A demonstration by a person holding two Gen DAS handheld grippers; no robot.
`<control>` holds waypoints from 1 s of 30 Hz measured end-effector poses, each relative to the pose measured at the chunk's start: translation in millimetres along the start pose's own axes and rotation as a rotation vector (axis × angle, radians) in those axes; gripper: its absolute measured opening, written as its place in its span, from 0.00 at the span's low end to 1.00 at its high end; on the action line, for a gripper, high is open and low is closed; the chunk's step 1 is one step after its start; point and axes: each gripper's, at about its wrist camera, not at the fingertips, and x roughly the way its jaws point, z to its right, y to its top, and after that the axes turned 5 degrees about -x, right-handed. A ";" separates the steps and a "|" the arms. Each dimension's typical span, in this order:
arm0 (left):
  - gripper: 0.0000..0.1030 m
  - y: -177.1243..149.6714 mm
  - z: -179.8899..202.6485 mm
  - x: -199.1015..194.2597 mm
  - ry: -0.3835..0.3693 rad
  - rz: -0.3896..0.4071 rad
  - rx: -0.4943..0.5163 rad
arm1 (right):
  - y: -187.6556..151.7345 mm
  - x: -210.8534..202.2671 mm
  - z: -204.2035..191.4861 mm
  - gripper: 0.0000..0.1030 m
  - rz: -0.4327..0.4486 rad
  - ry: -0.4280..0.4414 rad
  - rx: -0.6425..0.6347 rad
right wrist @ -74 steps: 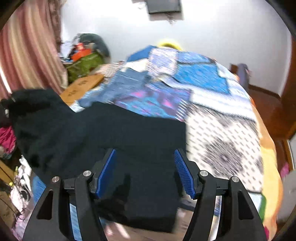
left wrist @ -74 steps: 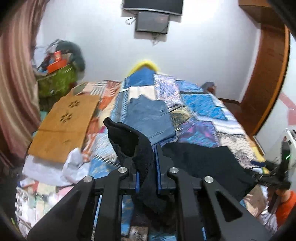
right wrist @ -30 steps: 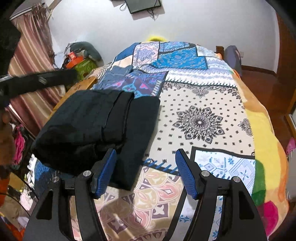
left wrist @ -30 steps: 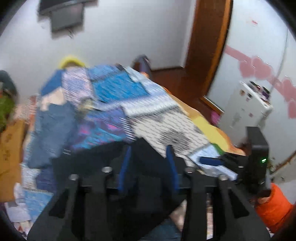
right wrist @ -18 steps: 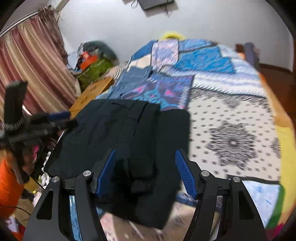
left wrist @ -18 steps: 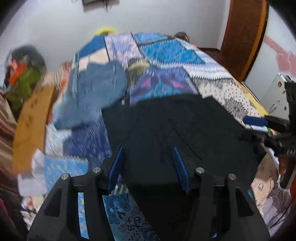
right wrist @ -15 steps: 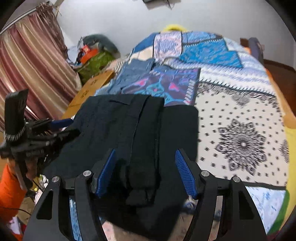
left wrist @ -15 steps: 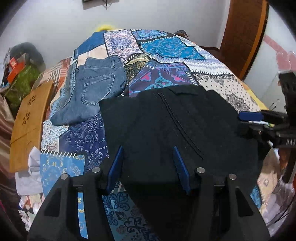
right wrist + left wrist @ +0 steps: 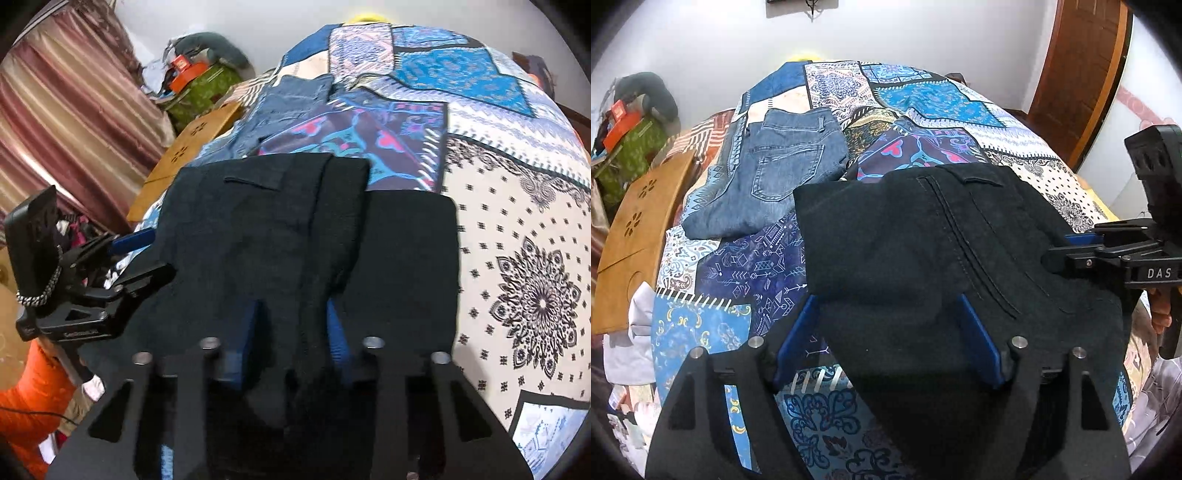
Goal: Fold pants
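Black pants [image 9: 923, 236] lie folded on the patchwork bedspread [image 9: 923, 96]; they also show in the right wrist view [image 9: 280, 236]. My left gripper [image 9: 886, 332] is open, its blue pads either side of the near edge of the pants. My right gripper [image 9: 295, 325] has its jaws narrowed around a thick fold of the pants; it also shows at the right edge of the left wrist view [image 9: 1082, 247]. The left gripper shows at the left of the right wrist view [image 9: 140, 254].
Folded blue jeans [image 9: 775, 173] lie on the bed beyond the black pants. A wooden board [image 9: 631, 236] leans at the bed's left side, with a pile of clutter [image 9: 631, 125] behind. A striped curtain [image 9: 66, 110] hangs left. A wooden door [image 9: 1078, 66] stands at right.
Both grippers have moved down to the near edge of the pants. The right gripper's jaws have narrowed around a fold. The left gripper let go of the cloth earlier.
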 end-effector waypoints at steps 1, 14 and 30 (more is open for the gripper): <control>0.75 0.8 0.1 -1.2 0.001 -0.003 -0.003 | 1.2 -1.1 -2.2 0.19 0.000 -0.007 -0.011; 0.75 32.5 7.8 -63.8 0.077 0.124 0.009 | 13.8 -79.5 -32.6 0.10 0.232 -0.086 -0.143; 0.78 32.4 28.7 10.3 0.038 -0.064 0.044 | -23.1 -48.3 31.9 0.16 0.096 -0.256 -0.051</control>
